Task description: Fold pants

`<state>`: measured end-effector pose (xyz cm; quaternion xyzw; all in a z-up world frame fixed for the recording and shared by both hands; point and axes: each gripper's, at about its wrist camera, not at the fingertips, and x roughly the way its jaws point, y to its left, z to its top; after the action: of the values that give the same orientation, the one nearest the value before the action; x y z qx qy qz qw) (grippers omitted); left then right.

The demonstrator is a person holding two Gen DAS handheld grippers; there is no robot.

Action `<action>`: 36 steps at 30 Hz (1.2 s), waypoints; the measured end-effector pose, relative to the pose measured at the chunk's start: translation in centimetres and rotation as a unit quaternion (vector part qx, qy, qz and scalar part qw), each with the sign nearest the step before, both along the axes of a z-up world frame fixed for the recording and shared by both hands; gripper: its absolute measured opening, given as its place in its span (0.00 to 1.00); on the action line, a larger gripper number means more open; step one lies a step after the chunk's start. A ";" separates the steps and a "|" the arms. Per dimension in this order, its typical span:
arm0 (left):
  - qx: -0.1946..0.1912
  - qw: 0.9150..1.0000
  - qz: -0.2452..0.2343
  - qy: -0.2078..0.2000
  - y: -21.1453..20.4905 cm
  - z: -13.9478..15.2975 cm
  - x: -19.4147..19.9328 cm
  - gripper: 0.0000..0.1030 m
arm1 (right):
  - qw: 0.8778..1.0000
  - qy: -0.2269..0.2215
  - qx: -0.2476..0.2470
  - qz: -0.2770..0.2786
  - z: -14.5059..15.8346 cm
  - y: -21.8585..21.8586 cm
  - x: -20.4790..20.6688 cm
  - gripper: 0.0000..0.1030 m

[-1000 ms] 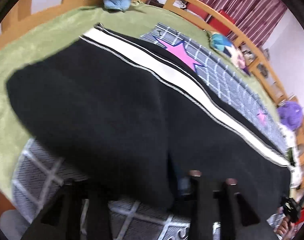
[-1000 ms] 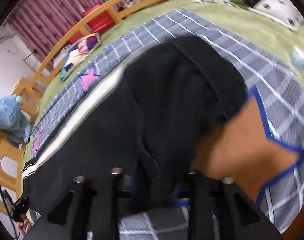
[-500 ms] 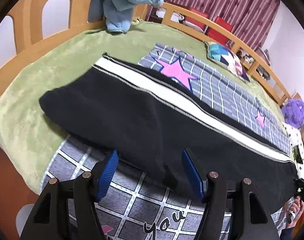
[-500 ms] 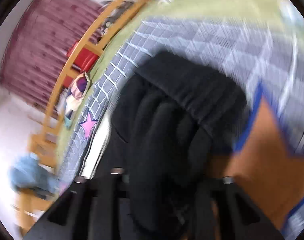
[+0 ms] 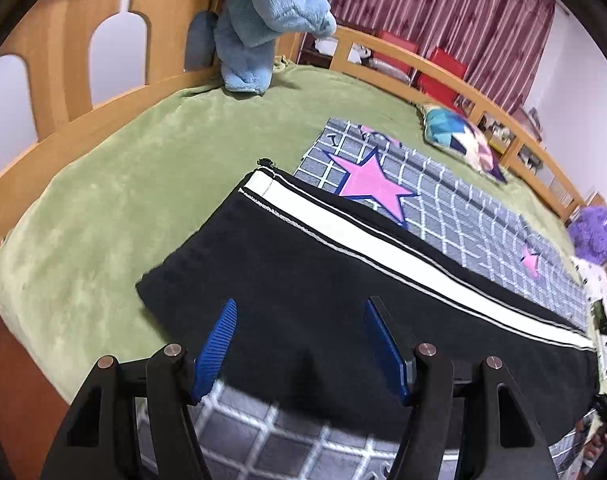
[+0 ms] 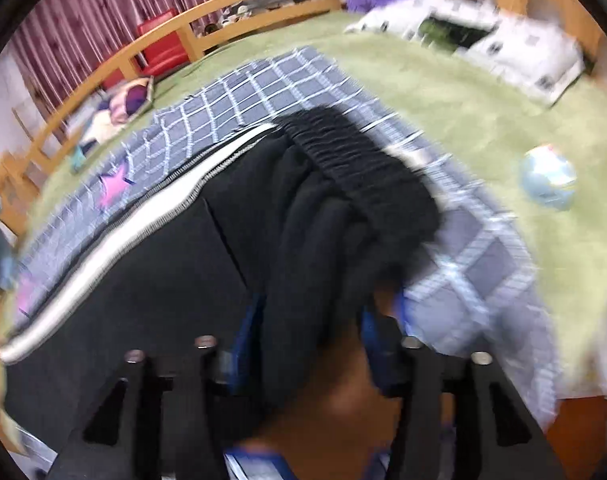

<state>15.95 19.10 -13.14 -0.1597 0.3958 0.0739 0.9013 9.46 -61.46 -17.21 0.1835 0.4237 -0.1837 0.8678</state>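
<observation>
Black pants (image 5: 303,264) with a white side stripe lie folded lengthwise across the bed. In the left wrist view my left gripper (image 5: 300,303) hovers open above the near edge of the leg end, and its blue pads (image 5: 219,344) touch nothing. The right wrist view is blurred. It shows the pants (image 6: 163,260) ending in a gathered elastic waistband (image 6: 363,164). A bunched fold of that waist end lies between the jaws of my right gripper (image 6: 311,308), which are opening. The blue pads (image 6: 377,332) stand at the sides of the fold.
A grey checked blanket (image 5: 463,208) with pink stars lies on a green bedspread (image 5: 123,200). A wooden rail (image 5: 383,52) rings the bed. A blue plush toy (image 5: 259,12), a patchwork cushion (image 5: 459,140), a purple plush (image 5: 593,232), a white pillow (image 6: 483,36) and a small ball (image 6: 547,180) lie around it.
My left gripper let go of the leg edge, opened and rose back from the pants. The right gripper swung with the bunched waist end, which still lies between its jaws.
</observation>
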 end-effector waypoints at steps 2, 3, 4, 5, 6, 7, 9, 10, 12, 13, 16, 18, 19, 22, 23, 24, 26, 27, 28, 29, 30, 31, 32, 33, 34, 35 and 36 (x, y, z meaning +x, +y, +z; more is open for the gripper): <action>0.014 1.000 -0.004 0.008 0.2 -0.4 1.4 0.62 | 0.999 0.002 -0.040 -0.008 2.0 1.2 -1.7 0.50; 0.019 1.000 -0.006 0.011 0.4 -0.6 2.3 0.62 | 0.999 -0.002 -0.051 -0.010 3.0 1.5 -2.0 0.50; 0.021 1.000 -0.007 0.013 0.4 -0.7 2.9 0.62 | 0.998 -0.010 -0.066 -0.010 4.1 1.6 -2.9 0.50; 0.019 1.000 -0.007 0.016 0.5 -0.9 3.9 0.62 | 0.996 -0.025 -0.081 -0.002 5.2 2.5 -3.1 0.51; 0.016 1.000 -0.008 0.017 0.5 -1.0 4.5 0.62 | 0.996 -0.037 -0.086 0.010 6.1 3.6 -2.6 0.53; 0.010 1.000 -0.009 0.018 0.5 -1.0 5.1 0.62 | 0.995 -0.049 -0.087 0.030 6.8 4.8 -1.5 0.58; -0.004 1.000 -0.019 0.014 0.1 -1.0 6.2 0.62 | 0.991 -0.067 -0.092 0.076 7.7 7.9 1.7 0.62; -0.007 1.000 -0.024 0.010 -0.2 -1.0 6.6 0.62 | 0.988 -0.072 -0.096 0.096 7.7 9.6 3.1 0.63; -0.004 0.999 -0.033 0.005 -0.8 -0.7 7.0 0.62 | 0.981 -0.075 -0.099 0.149 7.2 12.7 6.8 0.63; -0.001 0.999 -0.038 0.001 -1.0 -0.6 7.1 0.62 | 0.977 -0.067 -0.098 0.176 6.5 14.1 8.9 0.63; 0.002 0.999 -0.045 -0.004 -1.3 -0.3 7.0 0.62 | 0.970 -0.046 -0.083 0.222 4.9 16.9 13.4 0.63; -0.002 0.999 -0.050 -0.004 -1.4 -0.4 7.1 0.62 | 0.964 -0.042 -0.077 0.252 4.0 18.8 15.3 0.63; -0.005 0.999 -0.053 -0.002 -1.4 -0.6 7.1 0.62 | 0.959 -0.038 -0.079 0.271 3.5 19.7 16.6 0.64; -0.009 0.998 -0.066 0.006 -1.8 -1.2 7.4 0.62 | 0.944 -0.004 -0.091 0.316 1.3 22.2 19.5 0.66; -0.006 0.997 -0.071 0.007 -2.0 -1.4 7.5 0.62 | 0.940 0.013 -0.084 0.329 0.4 22.8 20.2 0.66; -0.002 0.997 -0.074 0.008 -2.2 -1.5 7.5 0.62 | 0.935 0.034 -0.076 0.344 -0.5 23.3 20.8 0.67; 0.008 0.997 -0.079 0.008 -2.4 -1.6 7.5 0.62 | 0.923 0.053 -0.100 0.369 -1.7 24.2 21.0 0.68; 0.011 0.997 -0.081 0.007 -2.5 -1.6 7.5 0.62 | 0.919 0.048 -0.111 0.376 -1.8 24.6 20.8 0.68; 0.011 0.997 -0.080 0.006 -2.4 -1.7 7.5 0.62 | 0.916 0.045 -0.120 0.381 -1.9 24.9 20.6 0.65; 0.009 0.997 -0.079 0.006 -2.4 -1.7 7.6 0.62 | 0.916 0.044 -0.119 0.380 -1.9 24.8 20.7 0.55; 0.004 0.997 -0.078 0.007 -2.3 -1.8 7.8 0.62 | 0.918 0.035 -0.111 0.380 -1.8 24.8 20.7 0.44; -0.001 0.997 -0.077 0.008 -2.3 -1.9 7.8 0.62 | 0.916 0.030 -0.099 0.387 -1.7 24.8 20.7 0.05; -0.007 0.997 -0.077 0.009 -2.2 -1.9 7.9 0.62 | 0.916 0.034 -0.097 0.389 -1.9 25.0 21.2 0.00; -0.011 0.997 -0.078 0.010 -2.2 -2.0 7.9 0.62 | 0.915 0.041 -0.116 0.383 -2.1 25.4 21.4 0.00; -0.013 0.997 -0.079 0.009 -2.2 -2.0 7.8 0.62 | 0.913 0.044 -0.131 0.384 -2.3 25.7 21.4 0.00; -0.013 0.997 -0.080 0.008 -2.2 -1.9 7.7 0.62 | 0.910 0.041 -0.140 0.389 -2.1 26.1 21.3 0.00; -0.012 0.997 -0.082 0.006 -2.3 -1.8 7.5 0.62 | 0.909 0.033 -0.135 0.392 -1.6 26.3 21.1 0.00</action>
<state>23.48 16.84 -14.96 -0.1372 0.4135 -0.0044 0.9001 30.58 -35.16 -18.77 -0.1226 0.4609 0.1095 0.8721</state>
